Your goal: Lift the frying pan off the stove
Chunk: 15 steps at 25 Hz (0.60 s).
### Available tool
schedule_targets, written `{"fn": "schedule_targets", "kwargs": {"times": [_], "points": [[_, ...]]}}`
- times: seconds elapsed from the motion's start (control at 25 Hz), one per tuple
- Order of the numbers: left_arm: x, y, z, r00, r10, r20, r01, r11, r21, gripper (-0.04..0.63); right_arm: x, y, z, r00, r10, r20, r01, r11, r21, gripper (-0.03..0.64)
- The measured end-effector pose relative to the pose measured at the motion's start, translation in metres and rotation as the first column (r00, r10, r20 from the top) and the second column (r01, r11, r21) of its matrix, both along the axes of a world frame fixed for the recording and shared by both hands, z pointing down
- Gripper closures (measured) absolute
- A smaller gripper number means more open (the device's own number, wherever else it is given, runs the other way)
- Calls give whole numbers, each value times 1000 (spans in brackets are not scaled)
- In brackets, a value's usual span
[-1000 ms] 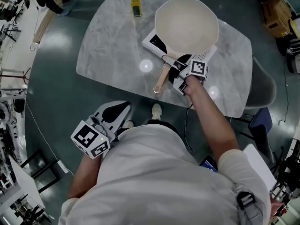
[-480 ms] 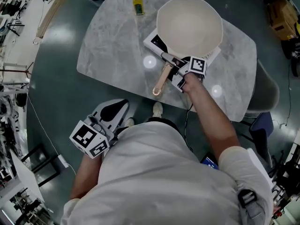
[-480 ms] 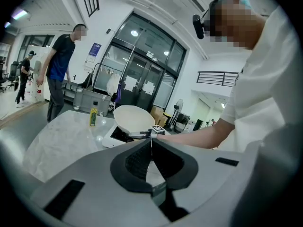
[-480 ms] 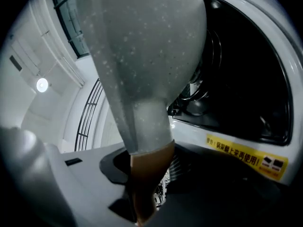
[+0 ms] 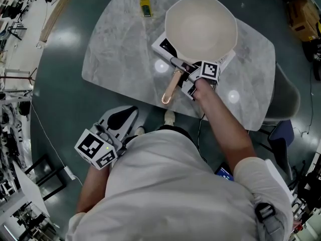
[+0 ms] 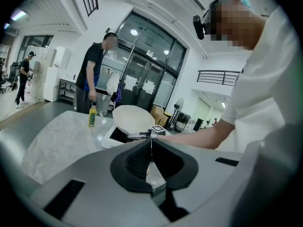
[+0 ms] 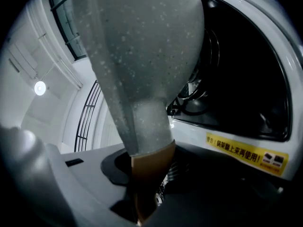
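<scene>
The frying pan (image 5: 200, 26) sat on the stove (image 5: 163, 46) by the surface's (image 5: 115, 49) far edge. The right tool (image 5: 186, 74), jaws just closing, clamped its handle (image 5: 171, 87). The left tool (image 5: 125, 118) hung clenched, empty, off the near edge.

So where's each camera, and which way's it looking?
Head view: on the person's head, looking steeply down at table, stove and frying pan; shows torso, arms, left gripper, right gripper.
Left gripper view: on that gripper, facing across the table to the pan; shows shut jaws, right arm.
Right gripper view: on that gripper, looking along the handle to the pan's underside; jaws just closing, handle between them.
Shared by head and left gripper views: pan, stove, bottle.
</scene>
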State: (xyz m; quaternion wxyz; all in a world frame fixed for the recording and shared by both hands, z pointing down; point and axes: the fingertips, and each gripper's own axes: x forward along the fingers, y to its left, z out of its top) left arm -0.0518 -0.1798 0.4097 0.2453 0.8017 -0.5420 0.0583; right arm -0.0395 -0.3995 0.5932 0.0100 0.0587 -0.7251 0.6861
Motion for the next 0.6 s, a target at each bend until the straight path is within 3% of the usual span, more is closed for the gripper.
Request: {"fn": "schedule_targets", "kwargs": {"times": [0.6], "points": [[10, -5, 0, 1000, 23, 1, -23, 1000, 4, 575, 1, 6, -19, 1000, -15, 24, 16, 999, -36, 476]]}}
